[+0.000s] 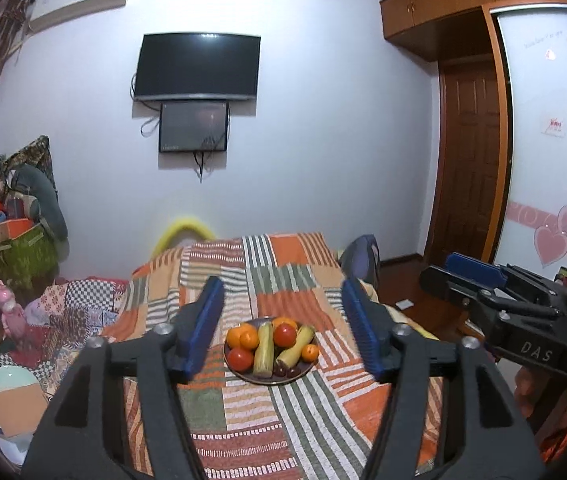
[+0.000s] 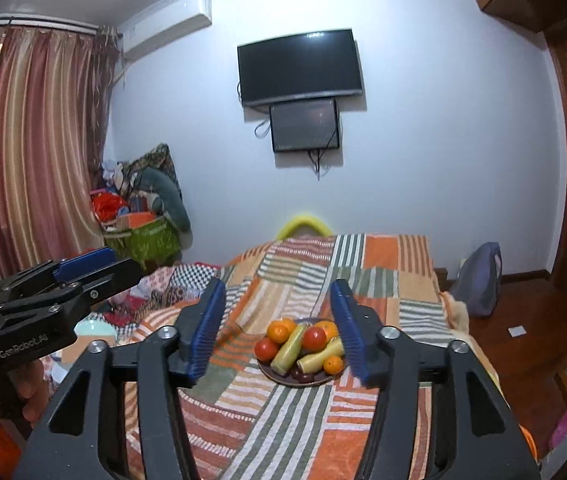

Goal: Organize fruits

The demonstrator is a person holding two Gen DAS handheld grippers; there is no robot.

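Fruit plate (image 1: 270,378) sits lower centre of frame on a patchwork bedspread (image 1: 283,280), holding oranges (image 1: 243,338), tomatoes (image 1: 284,335) and yellow-green corn cobs (image 1: 264,350). Left gripper (image 1: 283,332) jaws stand apart, nothing between the pads. Right gripper (image 2: 279,328) likewise parted and empty; plate (image 2: 283,380) lies beyond its right finger. Both hover well short of the fruit. TV (image 1: 197,66) on wall, upper centre.

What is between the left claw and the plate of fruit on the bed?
Nothing but bare striped bedspread. In the left wrist view, the left claw hangs open, well short of the plate of fruit.
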